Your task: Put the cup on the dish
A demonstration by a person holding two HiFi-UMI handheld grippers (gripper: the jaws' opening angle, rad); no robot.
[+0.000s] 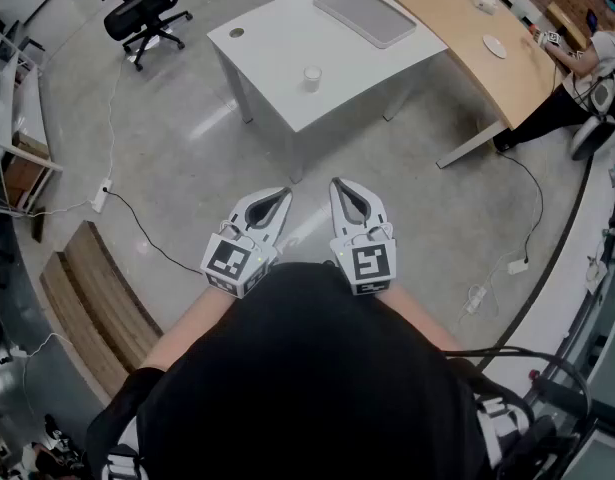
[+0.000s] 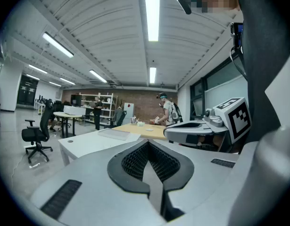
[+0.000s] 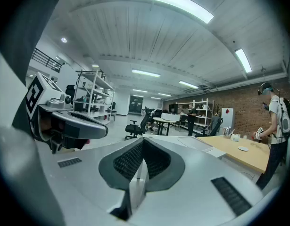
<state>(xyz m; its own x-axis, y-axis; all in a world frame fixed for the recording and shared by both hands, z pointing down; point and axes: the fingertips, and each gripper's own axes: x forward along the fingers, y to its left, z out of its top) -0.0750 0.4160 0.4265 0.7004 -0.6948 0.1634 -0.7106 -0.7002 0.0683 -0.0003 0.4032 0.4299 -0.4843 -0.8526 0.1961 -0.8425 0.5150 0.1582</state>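
Observation:
A small white cup (image 1: 312,76) stands upright on the white table (image 1: 277,53), near its front edge. The white dish (image 1: 495,45) lies on the curved wooden table (image 1: 457,18) beside it, and it shows again far off in the right gripper view (image 3: 243,148). My left gripper (image 1: 280,197) and right gripper (image 1: 340,187) are held side by side close to my body, over bare floor well short of the table. Both are shut with nothing between the jaws, as the left gripper view (image 2: 147,144) and the right gripper view (image 3: 142,144) show.
A flat grey tray (image 1: 365,13) lies at the white table's far end. A person (image 1: 587,68) stands at the wooden table's right end. A black office chair (image 1: 142,13) is at the back left. Cables and a power strip (image 1: 100,198) cross the floor, and a wooden bench (image 1: 87,298) sits at the left.

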